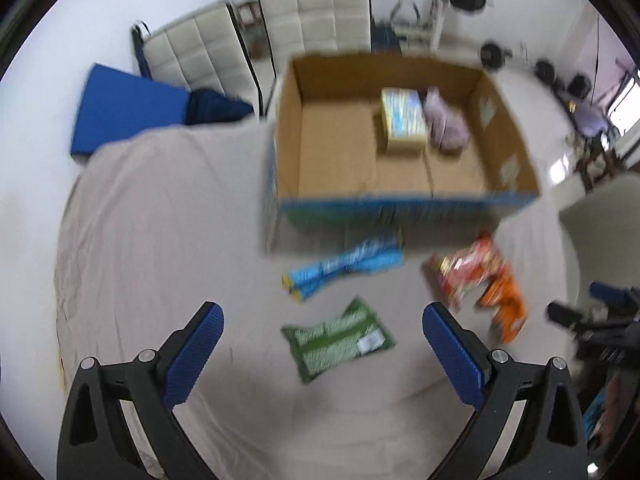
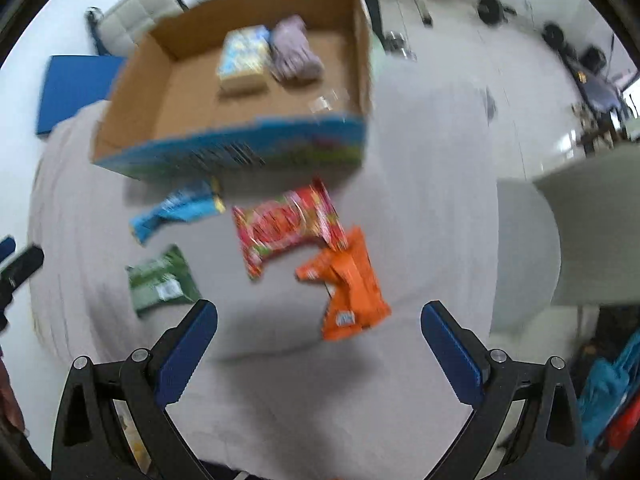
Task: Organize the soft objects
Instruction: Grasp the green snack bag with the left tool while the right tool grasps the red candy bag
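Here, both the left gripper [image 1: 323,344] and right gripper [image 2: 319,338] are hanging wide open, holding nothing. Four packets are lying just before the cardboard box [image 1: 404,204]: blue [image 1: 344,266], green [image 1: 340,338], red [image 2: 286,226], orange [image 2: 352,284].

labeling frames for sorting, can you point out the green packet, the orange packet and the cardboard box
green packet [image 1: 338,338]: left wrist view, middle of its printed face
orange packet [image 2: 352,288]: right wrist view, centre of the wrapper
cardboard box [image 1: 404,202]: left wrist view, blue near outer wall
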Motion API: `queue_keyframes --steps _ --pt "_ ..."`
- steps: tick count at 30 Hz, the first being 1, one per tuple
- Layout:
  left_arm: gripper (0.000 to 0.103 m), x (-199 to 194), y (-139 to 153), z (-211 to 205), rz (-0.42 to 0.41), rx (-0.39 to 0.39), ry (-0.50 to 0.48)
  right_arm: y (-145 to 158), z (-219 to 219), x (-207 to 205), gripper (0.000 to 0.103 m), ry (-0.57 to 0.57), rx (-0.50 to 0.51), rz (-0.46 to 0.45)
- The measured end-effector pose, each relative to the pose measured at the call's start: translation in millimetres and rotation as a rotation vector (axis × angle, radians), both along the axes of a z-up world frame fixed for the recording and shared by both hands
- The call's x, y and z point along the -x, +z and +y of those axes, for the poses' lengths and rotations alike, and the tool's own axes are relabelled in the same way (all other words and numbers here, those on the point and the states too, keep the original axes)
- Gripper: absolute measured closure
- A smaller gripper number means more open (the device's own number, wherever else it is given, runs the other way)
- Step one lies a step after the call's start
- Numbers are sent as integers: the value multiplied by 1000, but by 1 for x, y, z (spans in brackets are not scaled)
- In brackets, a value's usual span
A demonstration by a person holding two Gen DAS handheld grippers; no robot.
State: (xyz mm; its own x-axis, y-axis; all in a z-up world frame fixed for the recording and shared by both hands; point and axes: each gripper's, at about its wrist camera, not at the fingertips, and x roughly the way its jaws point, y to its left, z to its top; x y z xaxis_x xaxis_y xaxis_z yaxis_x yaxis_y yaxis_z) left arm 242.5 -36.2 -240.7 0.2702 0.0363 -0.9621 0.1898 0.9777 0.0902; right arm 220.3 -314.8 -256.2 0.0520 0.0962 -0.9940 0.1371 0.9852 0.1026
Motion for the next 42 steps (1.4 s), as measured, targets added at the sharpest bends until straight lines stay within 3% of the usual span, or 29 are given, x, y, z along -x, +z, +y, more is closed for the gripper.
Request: queue_keyframes --steps 6,9,12,15,17,18,22,24,28,31,34,39,42 --pt "1 6 -99 -17 213 -190 -183 -49 8 -1 0 30 32 103" --pt "1 9 -133 -22 275 -274 -287 -64 17 -6 0 61 55 128" --pt "1 8 -163 -27 339 -321 -364 -72 26 -12 0 79 61 146" --pt "1 8 -191 -31 422 -321 -431 -75 32 -16 0 80 64 153" --pt "11 9 -206 -32 473 -314 -460 -74 34 -19 0 81 60 157" --pt "29 9 -212 -31 492 -312 -456 -75 35 -20 0 79 56 159" --pt "41 2 -206 -24 463 -225 -344 -76 28 -31 0 -43 -12 158" --pt "45 -1 -198 -16 453 -143 -238 -81 20 -37 0 -159 -96 158" --pt "47 -3 -191 8 470 44 69 -106 6 -46 0 -441 -295 185" --pt "47 2 -196 19 502 119 214 -120 5 -50 0 -557 -322 169" --pt "47 8 -197 22 501 134 270 -127 10 -57 1 -602 -302 143" --pt "47 15 -198 26 475 93 254 -129 29 -70 1 -609 -195 123" --pt "47 14 -193 14 460 64 245 -133 41 -77 18 -572 -121 149"
